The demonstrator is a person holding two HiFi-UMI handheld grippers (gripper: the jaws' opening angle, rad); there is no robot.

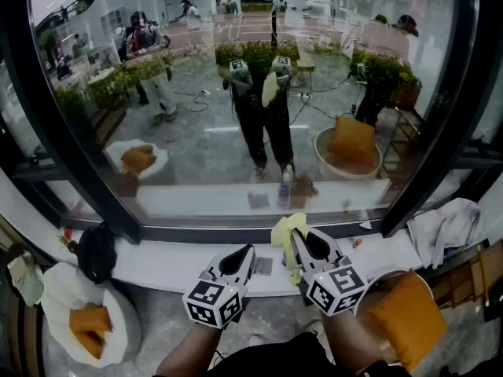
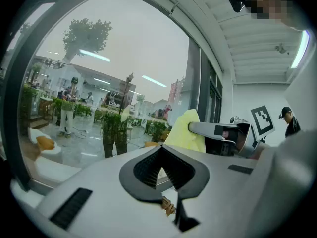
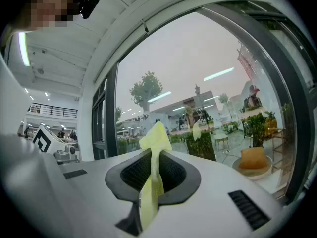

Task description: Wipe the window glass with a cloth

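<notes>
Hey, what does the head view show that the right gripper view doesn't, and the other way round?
Only the head view: a black bundle and a crumpled white cloth lying on the white sill. Only the right gripper view: the ceiling light strip, and a close look at the right gripper with its jaws shut on the yellow cloth. Both: that cloth and the window glass.

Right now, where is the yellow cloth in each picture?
Head view: yellow cloth bottom centre, pinched by the right gripper.
Left gripper view: yellow cloth right of centre.
Right gripper view: yellow cloth centre, between the jaws.
Shared landmark: the window glass ahead.
</notes>
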